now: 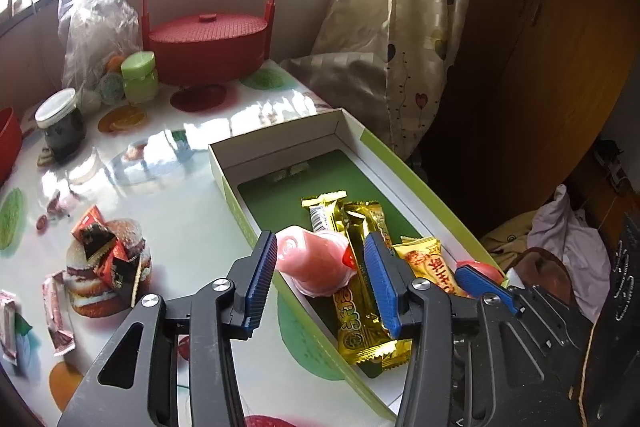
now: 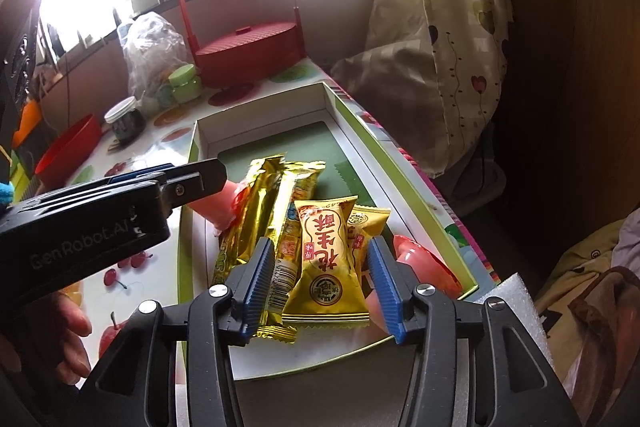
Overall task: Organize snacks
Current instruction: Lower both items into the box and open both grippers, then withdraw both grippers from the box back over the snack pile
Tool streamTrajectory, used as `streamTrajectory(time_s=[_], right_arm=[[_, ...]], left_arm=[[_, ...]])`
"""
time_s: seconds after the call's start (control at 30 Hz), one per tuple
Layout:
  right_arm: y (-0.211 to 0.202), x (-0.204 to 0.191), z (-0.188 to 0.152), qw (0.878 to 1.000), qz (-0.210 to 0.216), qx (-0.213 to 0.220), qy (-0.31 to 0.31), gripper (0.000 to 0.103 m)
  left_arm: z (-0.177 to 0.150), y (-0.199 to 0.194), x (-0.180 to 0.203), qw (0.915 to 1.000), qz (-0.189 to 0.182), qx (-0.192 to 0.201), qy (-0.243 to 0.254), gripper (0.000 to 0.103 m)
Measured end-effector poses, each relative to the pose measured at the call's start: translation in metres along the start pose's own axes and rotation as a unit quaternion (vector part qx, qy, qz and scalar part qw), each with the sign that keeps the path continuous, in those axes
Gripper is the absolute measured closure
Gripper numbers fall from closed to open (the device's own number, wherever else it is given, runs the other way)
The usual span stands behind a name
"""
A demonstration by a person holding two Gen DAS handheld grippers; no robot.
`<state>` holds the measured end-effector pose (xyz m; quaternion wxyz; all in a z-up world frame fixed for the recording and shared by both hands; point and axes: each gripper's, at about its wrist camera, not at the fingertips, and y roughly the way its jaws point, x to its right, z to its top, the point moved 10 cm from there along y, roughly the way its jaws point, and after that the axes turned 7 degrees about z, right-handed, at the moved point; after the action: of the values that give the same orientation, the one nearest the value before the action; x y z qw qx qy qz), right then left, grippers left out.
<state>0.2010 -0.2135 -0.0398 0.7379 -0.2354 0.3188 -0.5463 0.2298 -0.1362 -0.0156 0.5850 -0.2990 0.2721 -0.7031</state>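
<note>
An open cardboard box (image 1: 280,135) (image 2: 256,113) with green sides and a dark green floor holds several gold snack packets (image 1: 354,227) (image 2: 260,211). My left gripper (image 1: 322,279) is open over the box's near left wall. A pink jelly cup (image 1: 308,259) (image 2: 216,207) lies between its fingers, tilted on the wall and packets. My right gripper (image 2: 322,285) is open around a yellow packet with red characters (image 2: 326,255) (image 1: 430,263), which rests on the pile. A second pink jelly cup (image 2: 420,259) lies in the box's near right corner. Loose red-and-black wrapped snacks (image 1: 106,247) sit on the table at the left.
A red lidded basket (image 1: 208,43) (image 2: 248,47), a green jar (image 1: 140,77), a dark jar with a white lid (image 1: 60,123), a plastic bag (image 1: 96,23) and a red bowl (image 2: 68,151) stand at the back. A curtain (image 1: 408,7) hangs at the right. A person's hand (image 2: 68,327) shows at lower left.
</note>
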Motion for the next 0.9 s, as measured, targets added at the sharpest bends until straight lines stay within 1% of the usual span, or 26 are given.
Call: streamTrajectory(time_s=[0.13,0.47,0.73,0.9], right_arm=[[-0.003,-0.001,0.001,1.0,-0.001,0.003,0.001,0.05],[-0.012,-0.001,0.0,1.0,-0.008,0.009,0.005,0.048],[-0.022,-0.005,0.003,1.0,-0.012,0.02,0.004,0.047],[-0.027,-0.014,0.004,1.0,-0.01,0.025,-0.002,0.046]], left_arm=[[0.002,-0.006,0.001,1.0,-0.004,0.006,0.0,0.056],[0.002,-0.029,-0.008,0.9996,0.0,0.026,-0.007,0.056],[-0.002,-0.048,-0.022,0.9989,0.011,0.042,-0.018,0.056],[-0.008,-0.06,-0.035,0.9982,0.023,0.05,-0.021,0.056]])
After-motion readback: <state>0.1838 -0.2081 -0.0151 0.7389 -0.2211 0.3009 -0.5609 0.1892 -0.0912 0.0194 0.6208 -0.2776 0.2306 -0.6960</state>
